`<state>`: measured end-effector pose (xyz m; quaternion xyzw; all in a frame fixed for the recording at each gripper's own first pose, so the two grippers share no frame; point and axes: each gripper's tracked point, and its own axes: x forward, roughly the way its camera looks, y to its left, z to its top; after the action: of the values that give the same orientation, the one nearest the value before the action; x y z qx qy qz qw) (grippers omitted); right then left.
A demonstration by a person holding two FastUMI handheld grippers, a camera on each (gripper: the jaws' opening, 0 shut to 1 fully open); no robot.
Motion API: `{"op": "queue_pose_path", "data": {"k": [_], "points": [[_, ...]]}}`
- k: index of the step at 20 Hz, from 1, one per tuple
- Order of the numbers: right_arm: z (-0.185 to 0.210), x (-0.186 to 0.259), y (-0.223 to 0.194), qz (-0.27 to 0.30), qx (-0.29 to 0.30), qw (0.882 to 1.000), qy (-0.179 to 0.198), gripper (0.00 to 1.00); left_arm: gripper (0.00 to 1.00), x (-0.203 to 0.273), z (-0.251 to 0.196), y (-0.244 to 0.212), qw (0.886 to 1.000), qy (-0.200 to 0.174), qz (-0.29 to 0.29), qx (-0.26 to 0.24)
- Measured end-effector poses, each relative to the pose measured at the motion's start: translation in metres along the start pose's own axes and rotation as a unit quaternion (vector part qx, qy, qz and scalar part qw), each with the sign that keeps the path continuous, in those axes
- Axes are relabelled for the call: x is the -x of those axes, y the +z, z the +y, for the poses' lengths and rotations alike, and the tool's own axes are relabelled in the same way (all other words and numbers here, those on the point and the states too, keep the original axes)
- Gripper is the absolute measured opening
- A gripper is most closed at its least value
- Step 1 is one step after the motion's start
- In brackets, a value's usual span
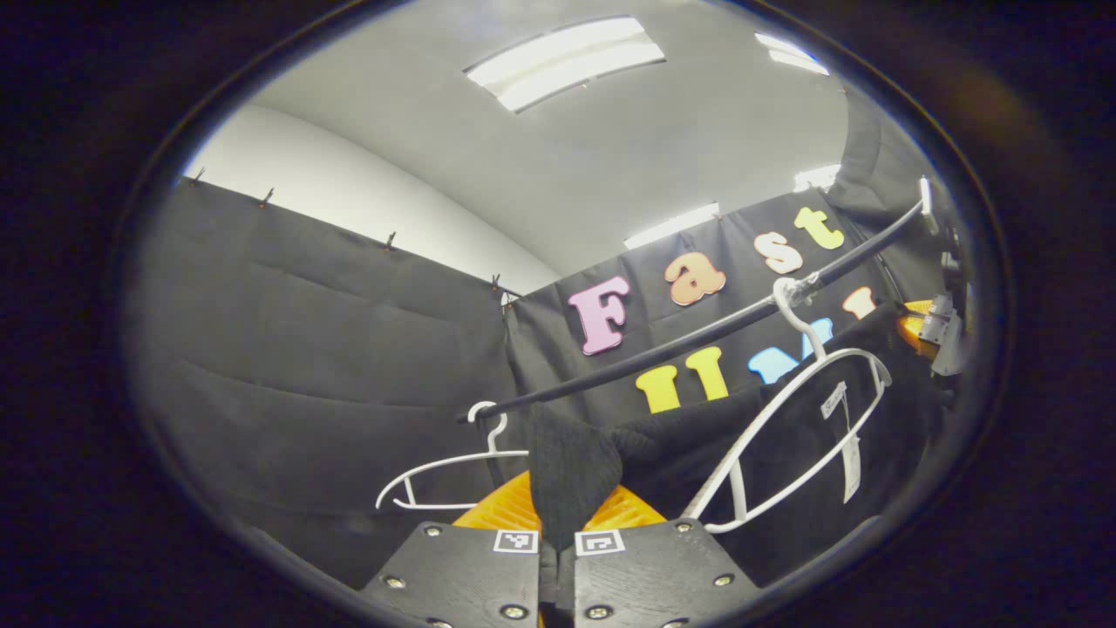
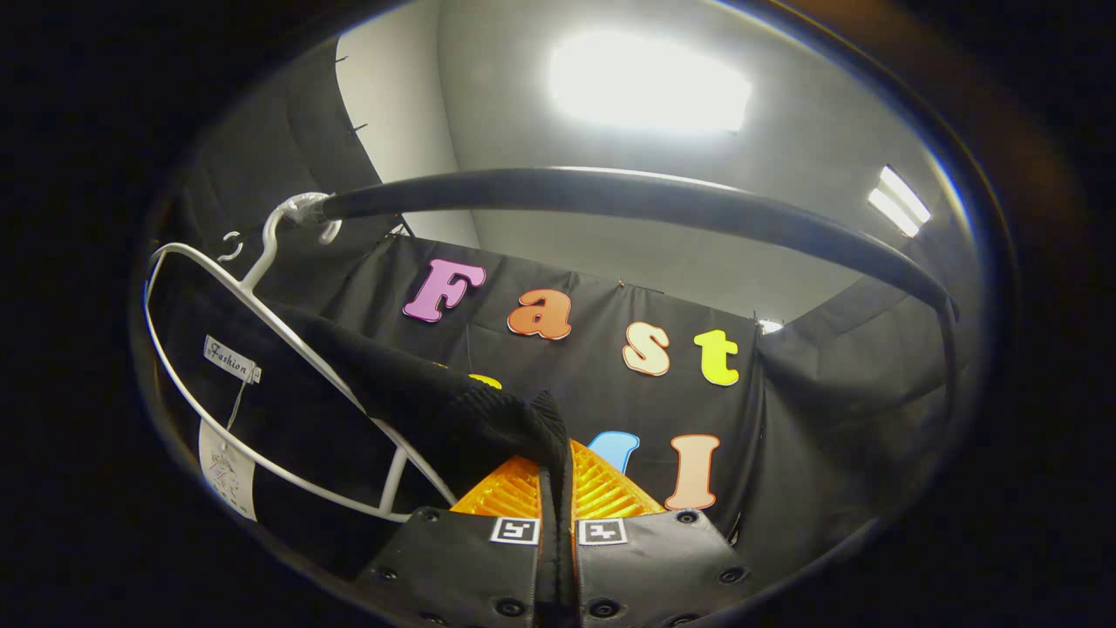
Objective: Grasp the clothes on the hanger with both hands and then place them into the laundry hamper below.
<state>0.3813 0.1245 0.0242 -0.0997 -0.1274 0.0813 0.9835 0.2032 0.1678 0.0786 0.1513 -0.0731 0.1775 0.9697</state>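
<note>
Black garment (image 1: 575, 471): matt knit cloth, ribbed, fuzzy texture, pinched in both views. White hanger (image 1: 789, 436): smooth coated wire, slight gloss. Second white hanger (image 1: 449, 471): same finish. Rail (image 2: 628, 196): dark smooth tube, satin sheen. Paper tags (image 2: 228, 462), matt. Booth wall (image 1: 305, 349): matt black cloth, creased. Ceiling (image 1: 628, 148): matt, smooth.

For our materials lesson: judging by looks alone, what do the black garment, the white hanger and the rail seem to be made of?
Black garment: likely a knitted fabric, matte; ribbed texture shows at the edge pinched in the right claw.
White hanger: thin, smooth rod, perhaps coated wire or plastic; can't tell which.
Rail: dark, smooth tube with slight sheen, probably painted metal.
</note>
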Motion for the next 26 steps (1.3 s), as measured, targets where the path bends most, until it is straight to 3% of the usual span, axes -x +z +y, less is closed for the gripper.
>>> {"op": "queue_pose_path", "data": {"k": [11, 20, 26], "points": [[0.022, 0.014, -0.055, 0.094, -0.027, 0.994, 0.045, 0.02, 0.01, 0.0, -0.004, -0.064, 0.995, -0.059, 0.058, 0.05], [0.029, 0.028, -0.094, 0.138, -0.011, 0.988, 0.069, 0.02, 0.01, 0.029, -0.009, -0.104, 0.99, -0.091, 0.098, 0.043], [0.014, 0.051, -0.13, 0.19, -0.018, 0.98, 0.051, 0.02, 0.02, 0.038, -0.035, -0.13, 0.985, -0.111, 0.127, 0.037]]}}
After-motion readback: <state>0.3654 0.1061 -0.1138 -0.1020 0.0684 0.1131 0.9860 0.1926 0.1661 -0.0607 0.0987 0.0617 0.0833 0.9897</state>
